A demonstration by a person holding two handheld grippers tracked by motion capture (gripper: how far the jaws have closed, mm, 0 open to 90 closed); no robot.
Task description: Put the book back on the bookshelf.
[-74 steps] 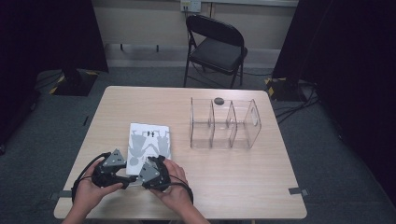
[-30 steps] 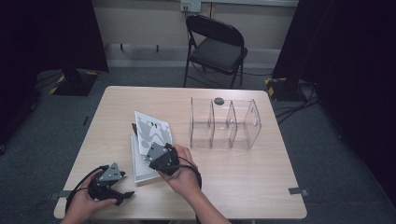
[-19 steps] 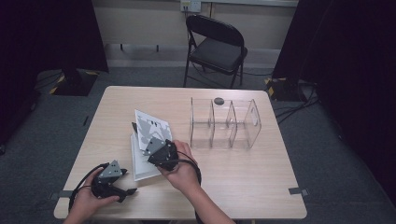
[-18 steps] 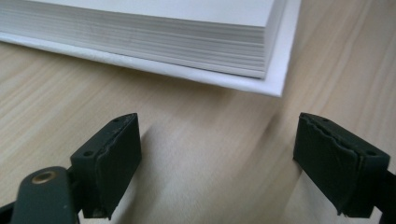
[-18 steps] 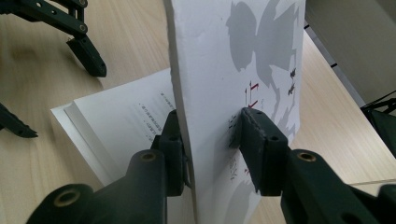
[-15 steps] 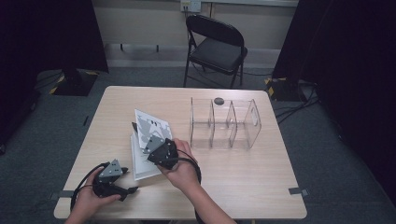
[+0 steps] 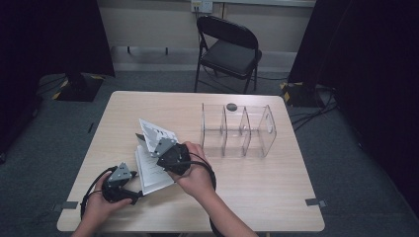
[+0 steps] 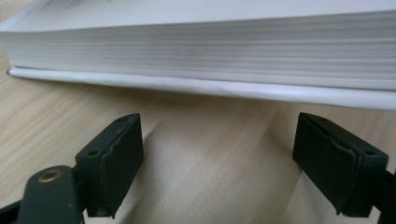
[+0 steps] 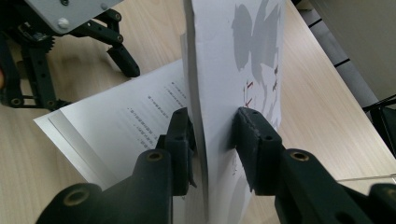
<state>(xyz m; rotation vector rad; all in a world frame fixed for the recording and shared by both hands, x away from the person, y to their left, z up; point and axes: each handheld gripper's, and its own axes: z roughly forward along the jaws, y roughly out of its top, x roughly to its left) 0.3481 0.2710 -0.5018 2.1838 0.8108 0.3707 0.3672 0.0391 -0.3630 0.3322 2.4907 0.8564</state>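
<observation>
A white book lies on the wooden table at the front left, its front cover raised steeply. My right gripper is shut on that cover, one pad on each face. Its jaws have just been closing with the cover between them, and a printed page is bared below. My left gripper rests low on the table at the book's near left corner. Its jaws stand open with nothing between them, just short of the page block's edge.
A clear acrylic divider rack with several compartments stands at the table's middle right. A small dark round object lies behind it. A black folding chair stands beyond the far edge. Cables trail from both grippers.
The right gripper has risen a little with the cover, swinging the book wider open. Earlier both grippers sat at the closed book's near edge. The left hand has since stayed at the front left.
</observation>
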